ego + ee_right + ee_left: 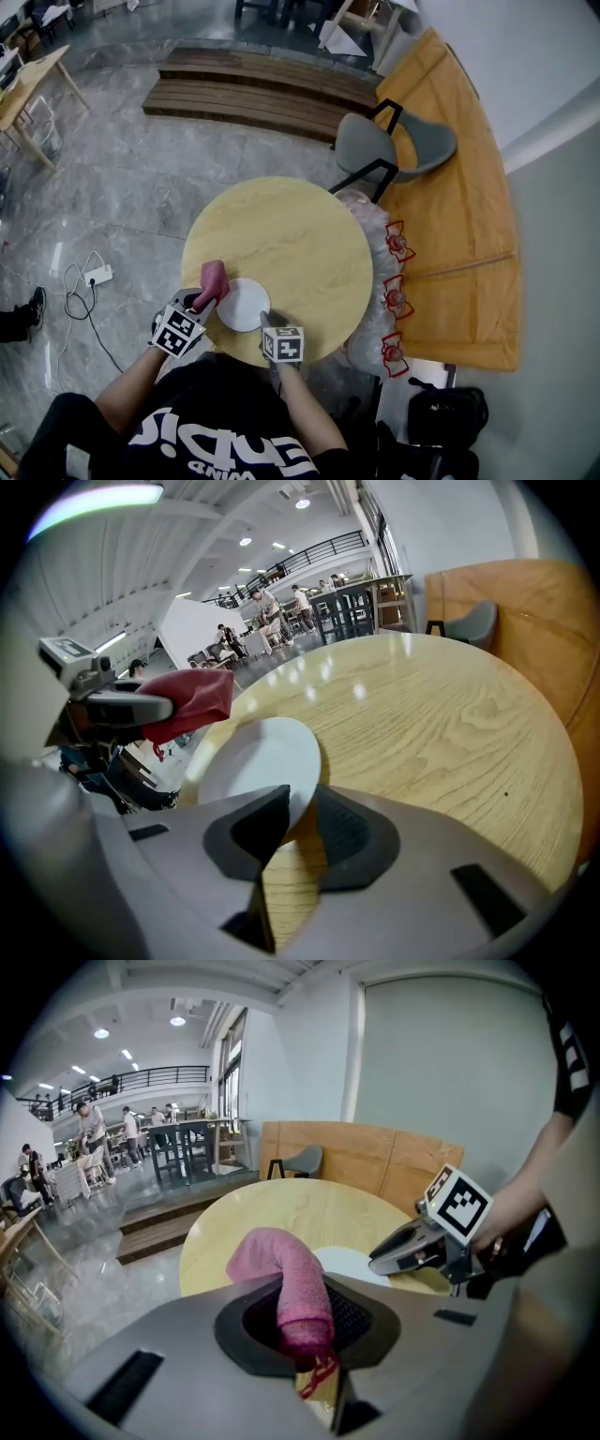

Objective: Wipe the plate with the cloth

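Left claw is clenched on the pink cloth, which pokes up just ahead of it. Right claw pinches the white plate by its near rim, over the table.

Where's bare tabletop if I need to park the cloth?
The far half of the table, toward the grey chair, is bare, as is its right side. Crowded only at the near edge: plate, left gripper with the cloth, right gripper on the plate's rim.
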A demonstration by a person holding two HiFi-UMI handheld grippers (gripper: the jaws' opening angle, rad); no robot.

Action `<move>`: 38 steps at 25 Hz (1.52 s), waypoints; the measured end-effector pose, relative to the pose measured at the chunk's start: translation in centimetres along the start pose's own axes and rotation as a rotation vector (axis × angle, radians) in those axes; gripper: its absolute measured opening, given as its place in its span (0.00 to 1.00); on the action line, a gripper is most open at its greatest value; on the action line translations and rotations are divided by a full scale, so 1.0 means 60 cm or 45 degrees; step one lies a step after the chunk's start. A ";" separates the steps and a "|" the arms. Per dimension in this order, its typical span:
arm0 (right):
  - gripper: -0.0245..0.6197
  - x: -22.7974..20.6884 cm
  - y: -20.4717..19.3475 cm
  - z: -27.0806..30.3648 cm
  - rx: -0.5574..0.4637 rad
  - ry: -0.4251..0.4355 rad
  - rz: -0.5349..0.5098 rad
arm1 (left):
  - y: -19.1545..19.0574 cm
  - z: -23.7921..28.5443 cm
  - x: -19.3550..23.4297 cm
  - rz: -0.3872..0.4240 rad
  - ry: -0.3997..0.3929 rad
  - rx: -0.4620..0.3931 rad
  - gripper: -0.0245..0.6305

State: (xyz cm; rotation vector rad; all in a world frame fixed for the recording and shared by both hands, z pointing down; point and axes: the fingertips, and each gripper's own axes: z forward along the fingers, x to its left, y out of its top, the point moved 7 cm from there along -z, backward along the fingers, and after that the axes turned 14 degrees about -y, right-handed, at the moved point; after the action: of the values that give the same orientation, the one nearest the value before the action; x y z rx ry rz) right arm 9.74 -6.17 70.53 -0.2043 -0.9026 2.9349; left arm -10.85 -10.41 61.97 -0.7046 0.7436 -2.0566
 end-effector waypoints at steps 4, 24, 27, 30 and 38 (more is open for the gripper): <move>0.18 0.001 0.000 0.001 0.003 -0.002 0.002 | -0.007 0.018 0.003 0.047 -0.035 0.074 0.12; 0.18 0.001 -0.001 0.002 0.014 -0.010 0.027 | -0.042 0.094 0.003 0.075 -0.149 0.289 0.12; 0.18 -0.001 -0.001 0.003 0.016 -0.008 0.032 | -0.042 0.103 0.002 0.060 -0.158 0.302 0.12; 0.18 -0.001 0.000 0.003 0.016 -0.003 0.037 | -0.041 0.108 0.001 0.057 -0.162 0.322 0.12; 0.18 0.000 -0.003 0.003 0.019 0.001 0.048 | -0.034 0.123 -0.004 0.057 -0.151 0.383 0.12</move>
State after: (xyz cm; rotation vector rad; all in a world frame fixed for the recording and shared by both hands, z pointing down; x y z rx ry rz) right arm 9.70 -6.09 70.78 -0.2237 -0.8866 2.9749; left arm -6.63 -11.06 68.32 -0.6251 0.3680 -2.0097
